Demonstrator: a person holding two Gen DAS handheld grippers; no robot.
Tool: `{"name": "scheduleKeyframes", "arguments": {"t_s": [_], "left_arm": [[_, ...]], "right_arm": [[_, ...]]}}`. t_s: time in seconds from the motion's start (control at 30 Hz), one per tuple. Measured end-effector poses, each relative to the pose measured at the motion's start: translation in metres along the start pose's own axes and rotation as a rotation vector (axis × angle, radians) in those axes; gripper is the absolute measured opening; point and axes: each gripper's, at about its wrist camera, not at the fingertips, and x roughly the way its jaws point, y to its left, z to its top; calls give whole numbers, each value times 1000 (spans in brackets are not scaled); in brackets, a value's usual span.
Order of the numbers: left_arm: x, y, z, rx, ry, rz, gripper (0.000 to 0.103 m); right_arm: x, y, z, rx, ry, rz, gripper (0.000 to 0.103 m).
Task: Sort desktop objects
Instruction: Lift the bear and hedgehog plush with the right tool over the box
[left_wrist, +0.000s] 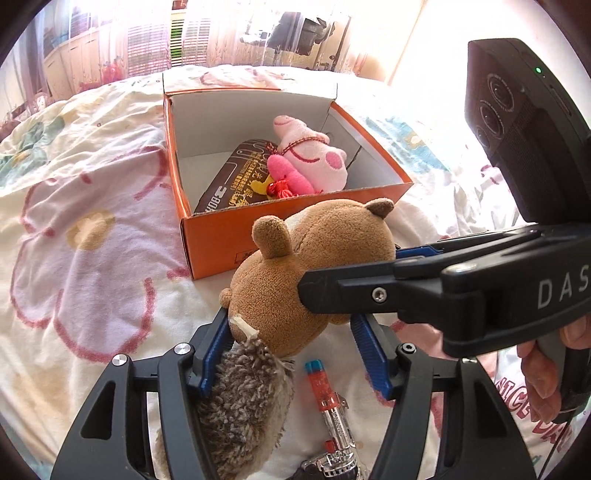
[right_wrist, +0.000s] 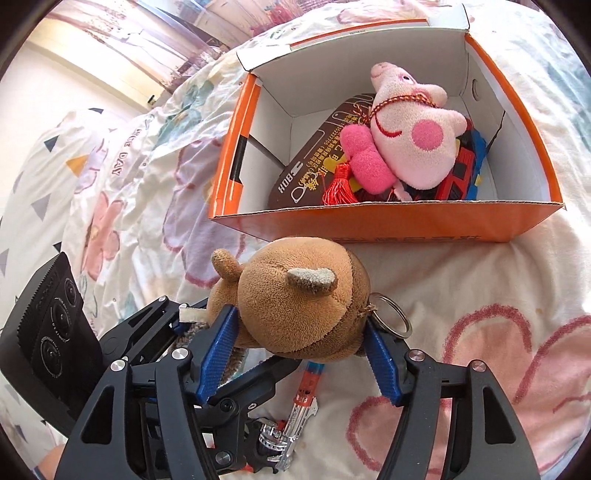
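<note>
A brown plush animal (left_wrist: 314, 254) with round ears and a shaggy grey-brown back (left_wrist: 243, 398) hangs in front of the orange box (left_wrist: 221, 240). My left gripper (left_wrist: 290, 321) is shut on its body, blue pads pressing both sides. From the right, one of my right gripper's fingers (left_wrist: 332, 288) crosses the toy's head. In the right wrist view my right gripper (right_wrist: 299, 321) is shut on the plush animal (right_wrist: 295, 295), whose metal keyring (right_wrist: 391, 314) sticks out beside the right pad. The left gripper's fingers (right_wrist: 147, 325) reach in from the lower left.
The orange box (right_wrist: 369, 225) is open-topped and holds a pink pig plush (right_wrist: 413, 136), a brown packet (right_wrist: 314, 166) and a red tassel (right_wrist: 340, 184). A silver and orange toy gun (left_wrist: 325, 391) lies on the flowered bed cover (left_wrist: 92, 240). A hand (left_wrist: 543, 373) holds the right gripper.
</note>
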Motion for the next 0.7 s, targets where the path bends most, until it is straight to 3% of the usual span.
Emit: {"name": "scheduleKeyframes", "arguments": {"t_s": [0.2, 0.7], "left_arm": [[-23, -10, 27, 19, -51, 9, 61], [-9, 12, 113, 23, -91, 37, 62]], "right_arm": [[-30, 19, 13, -34, -46, -10, 66], [-63, 44, 74, -109, -112, -44, 66]]}}
